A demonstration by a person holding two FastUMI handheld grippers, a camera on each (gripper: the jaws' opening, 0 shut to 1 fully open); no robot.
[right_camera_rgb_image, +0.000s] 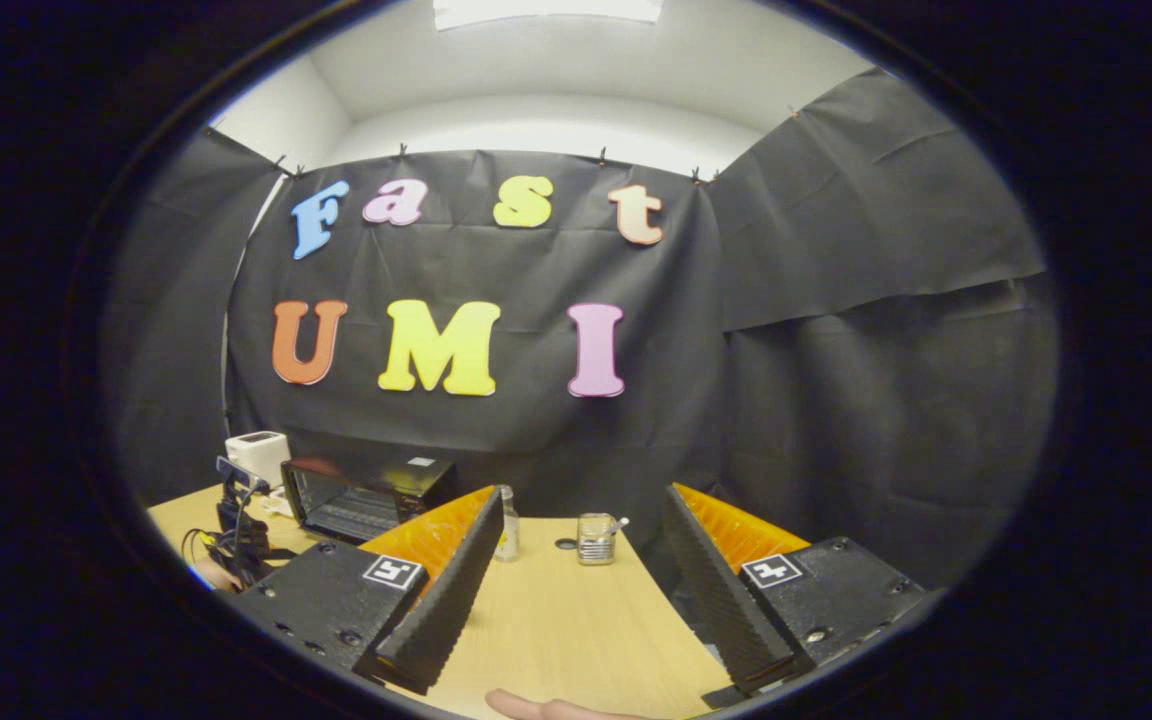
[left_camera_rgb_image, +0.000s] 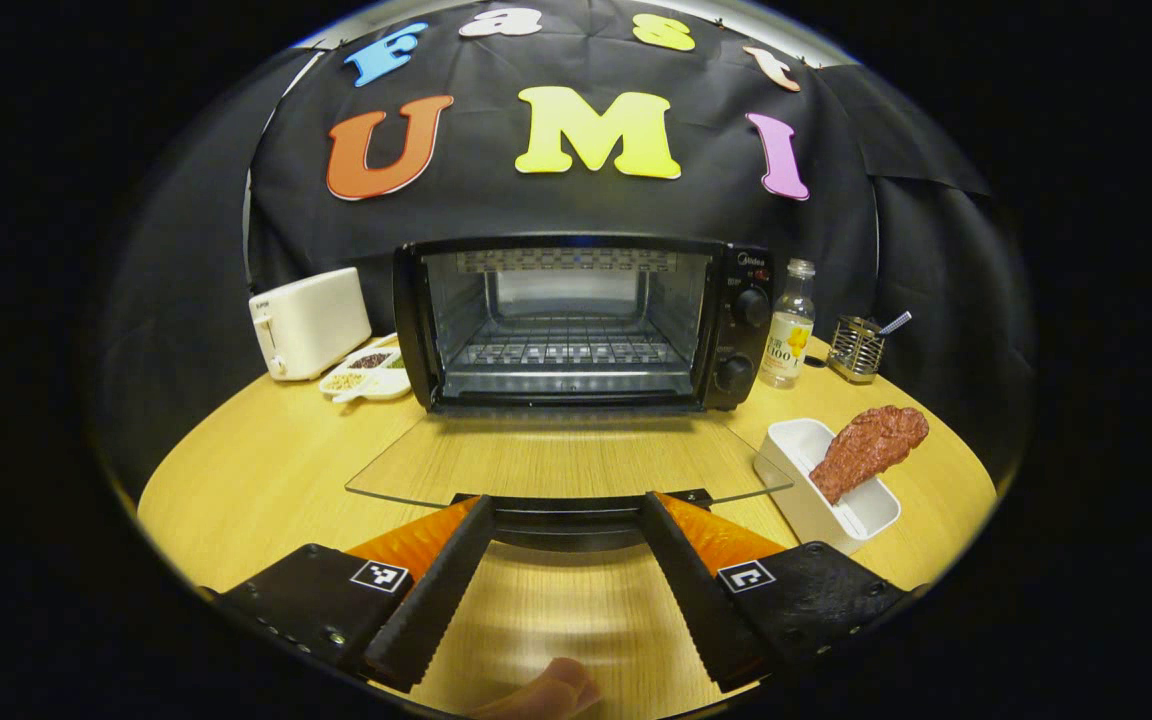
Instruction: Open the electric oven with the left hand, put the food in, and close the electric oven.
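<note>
At the back of the bench [left_camera_rgb_image: 266,470] stands one oven [left_camera_rgb_image: 576,325], its glass door [left_camera_rgb_image: 566,460] folded down flat, so opening looks done. One piece of meat [left_camera_rgb_image: 871,450] waits in one white tray [left_camera_rgb_image: 826,495] just right. Both grippers, left [left_camera_rgb_image: 568,560] and right [right_camera_rgb_image: 581,570], have jaws apart and empty; next, the right must fetch the meat.

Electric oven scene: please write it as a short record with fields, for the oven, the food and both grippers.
oven: electric oven at the back of the table, interior empty, rack bare
door: glass door fully down, lying flat
food: brown meat piece resting across a white tray, beside the door
left gripper: jaws open, either side of the door handle, not gripping
right gripper: jaws open, holding nothing, above the table
step: door open, food not yet inside
</note>
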